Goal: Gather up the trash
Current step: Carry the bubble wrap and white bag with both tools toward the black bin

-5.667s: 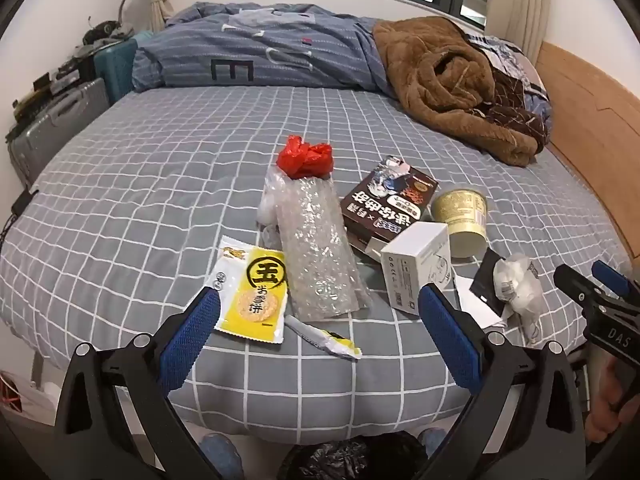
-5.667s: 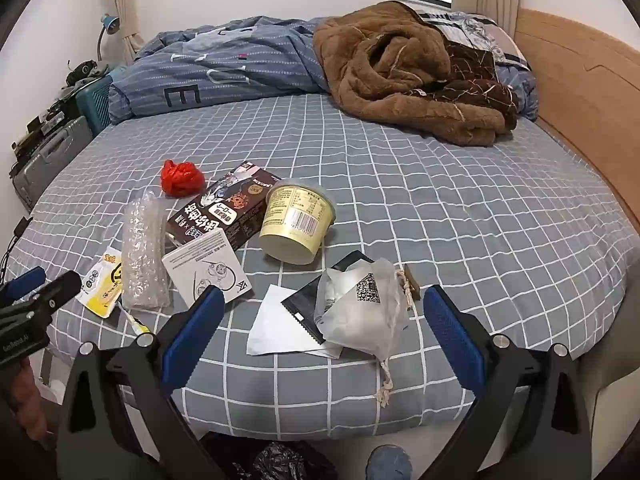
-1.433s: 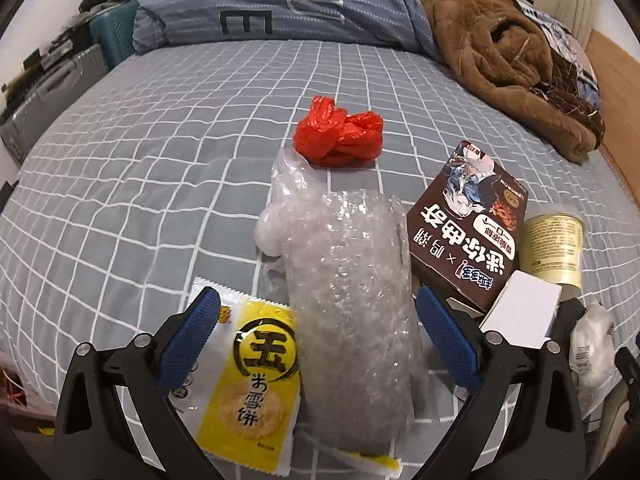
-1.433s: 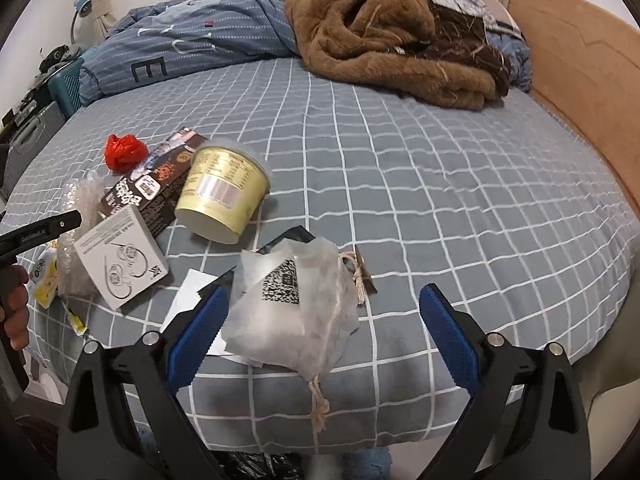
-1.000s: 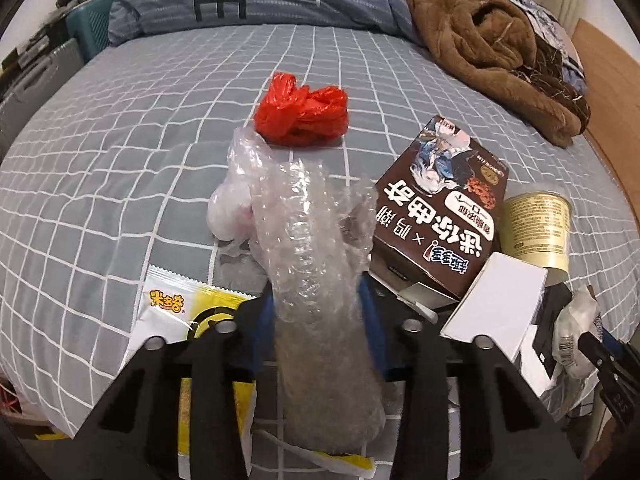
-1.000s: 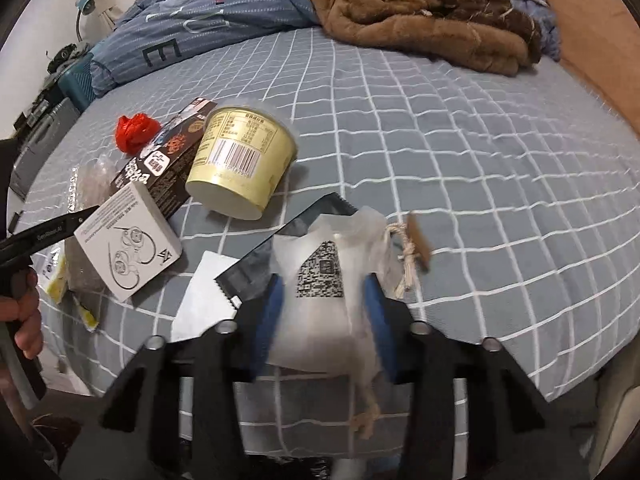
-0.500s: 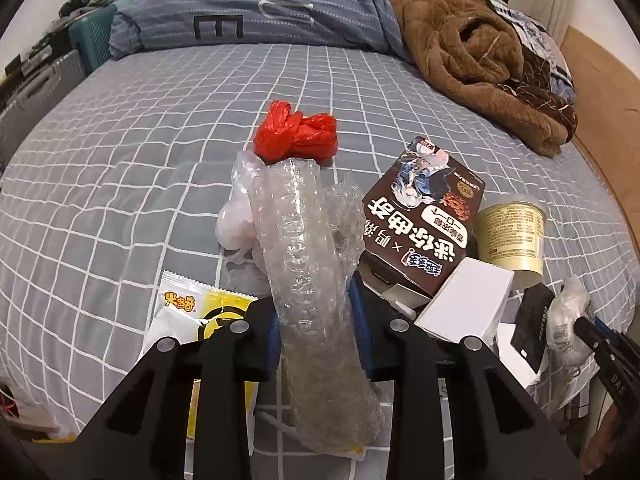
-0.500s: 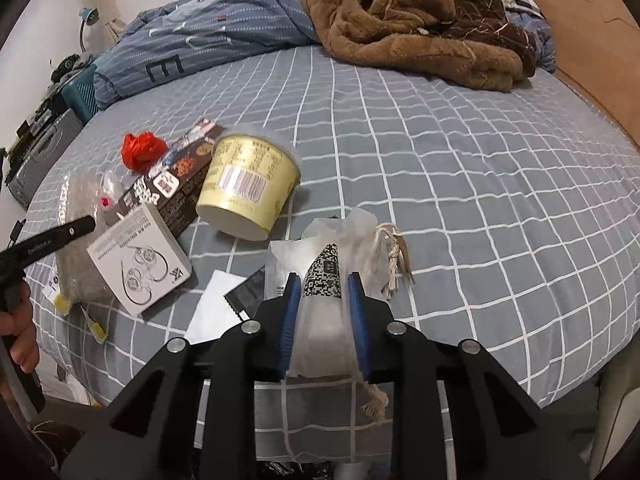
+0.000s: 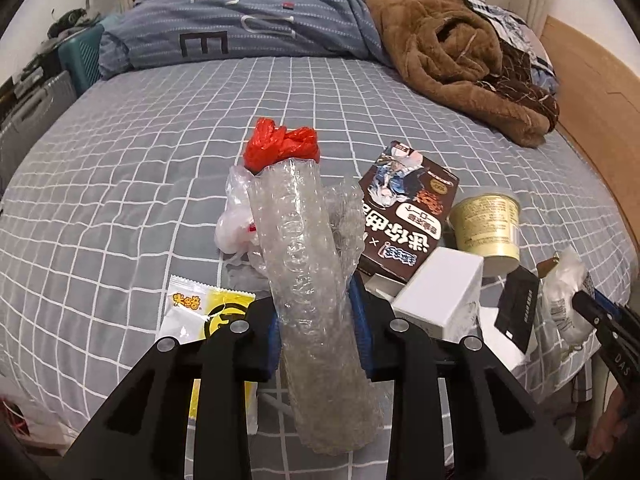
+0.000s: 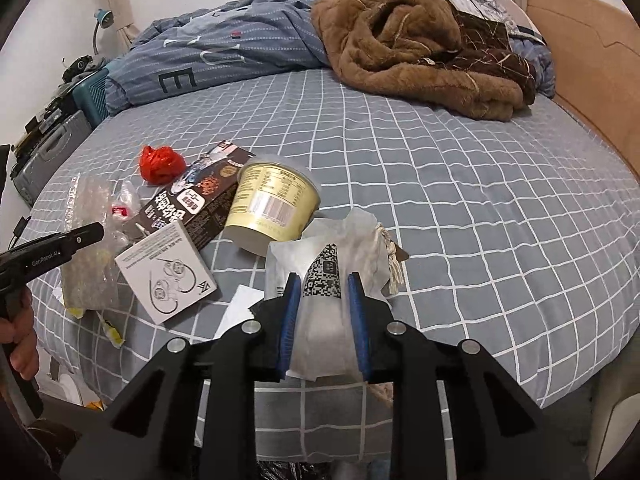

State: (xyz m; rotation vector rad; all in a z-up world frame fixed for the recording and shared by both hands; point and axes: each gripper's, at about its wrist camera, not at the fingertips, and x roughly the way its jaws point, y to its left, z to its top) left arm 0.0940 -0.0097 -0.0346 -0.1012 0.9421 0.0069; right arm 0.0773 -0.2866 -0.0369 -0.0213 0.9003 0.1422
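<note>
1. Blue-padded, your left tongs have just been closing and now pinch the bubble wrap roll, which stands up between the pads.
2. Your right tongs have likewise just been closing and clamp the white drawstring pouch.
3. At 1 o'clock from the left tongs lie the brown snack box and the white carton; the red bag sits at 12.
4. At 11 o'clock from the right tongs, the yellow cup lies tipped on the bed.

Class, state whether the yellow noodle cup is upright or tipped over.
Tipped: the yellow noodle cup lies on its side on the bed, barcode facing up.
</note>
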